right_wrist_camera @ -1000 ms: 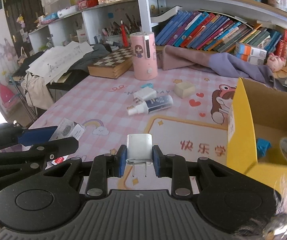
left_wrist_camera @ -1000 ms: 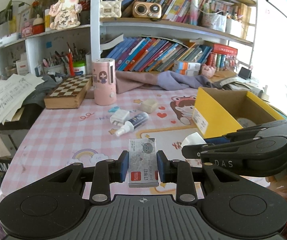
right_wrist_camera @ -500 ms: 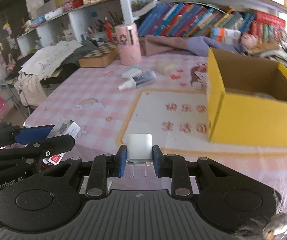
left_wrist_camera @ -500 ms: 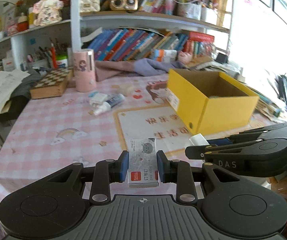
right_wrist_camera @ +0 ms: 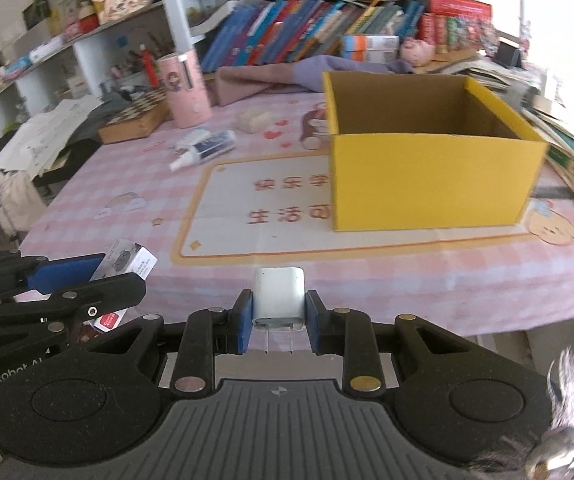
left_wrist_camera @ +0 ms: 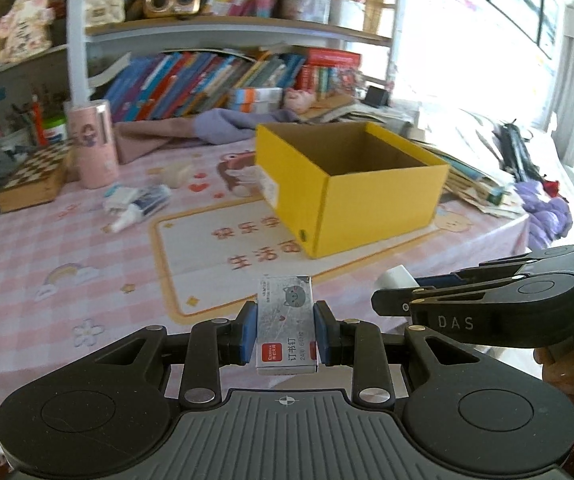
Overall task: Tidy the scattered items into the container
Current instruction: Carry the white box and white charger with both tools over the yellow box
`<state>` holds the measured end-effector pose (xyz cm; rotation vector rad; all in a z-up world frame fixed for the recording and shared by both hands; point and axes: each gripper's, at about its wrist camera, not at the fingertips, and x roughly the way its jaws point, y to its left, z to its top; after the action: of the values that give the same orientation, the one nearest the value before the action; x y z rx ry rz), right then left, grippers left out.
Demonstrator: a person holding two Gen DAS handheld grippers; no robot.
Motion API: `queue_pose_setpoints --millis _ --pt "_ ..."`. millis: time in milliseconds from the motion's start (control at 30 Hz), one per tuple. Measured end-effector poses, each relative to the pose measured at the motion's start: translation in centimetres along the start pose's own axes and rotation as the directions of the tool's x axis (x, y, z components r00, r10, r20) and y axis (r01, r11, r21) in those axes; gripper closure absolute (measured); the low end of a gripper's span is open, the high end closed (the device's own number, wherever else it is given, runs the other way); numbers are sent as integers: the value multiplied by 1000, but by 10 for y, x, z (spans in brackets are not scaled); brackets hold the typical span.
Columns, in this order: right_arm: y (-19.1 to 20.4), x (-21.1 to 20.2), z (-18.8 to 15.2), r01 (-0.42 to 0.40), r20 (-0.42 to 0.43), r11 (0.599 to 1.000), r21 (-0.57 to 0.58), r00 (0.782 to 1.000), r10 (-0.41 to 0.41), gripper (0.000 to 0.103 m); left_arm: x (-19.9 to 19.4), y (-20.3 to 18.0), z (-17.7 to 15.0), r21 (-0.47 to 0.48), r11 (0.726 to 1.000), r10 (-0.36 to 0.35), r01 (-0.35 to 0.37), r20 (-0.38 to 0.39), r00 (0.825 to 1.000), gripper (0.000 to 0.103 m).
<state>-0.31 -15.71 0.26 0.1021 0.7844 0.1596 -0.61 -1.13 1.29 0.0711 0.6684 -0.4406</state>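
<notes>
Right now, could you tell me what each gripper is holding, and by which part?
Left gripper: staples box, by its long sides. Right gripper: white charger plug, by its flat sides.

The desk (right_wrist_camera: pixel 99 184) wore pink check cloth and carried a yellow box (right_wrist_camera: pixel 431 184), spray bottle (right_wrist_camera: pixel 203 152), pink cylinder (right_wrist_camera: pixel 185 90) and chessboard (right_wrist_camera: pixel 135 120)

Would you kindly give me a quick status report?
Left gripper shut on staple box. Right gripper shut on charger plug. Yellow box ahead, path clear.
</notes>
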Motion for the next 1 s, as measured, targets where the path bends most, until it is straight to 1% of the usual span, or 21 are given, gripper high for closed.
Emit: queue_pose_setpoints --millis 167,333,600,767,1000 --pt "-17 -10 -5 51 4 998 44 999 -51 78 8 -13 3 34 998 -51 51 -9 999 75" --pt "-31 -17 -8 88 4 993 76 996 -89 78 17 -24 9 54 995 -86 87 -16 996 75" --pt "-57 -26 -13 138 7 982 128 990 -140 78 34 -49 19 115 982 -149 152 -29 988 75" --pt "-72 -31 -13 163 15 973 162 986 -168 78 41 -61 25 138 976 -166 168 -27 986 75" --pt "-89 -31 -6 174 29 969 176 983 -181 78 52 -71 37 155 972 -175 175 -14 985 75"
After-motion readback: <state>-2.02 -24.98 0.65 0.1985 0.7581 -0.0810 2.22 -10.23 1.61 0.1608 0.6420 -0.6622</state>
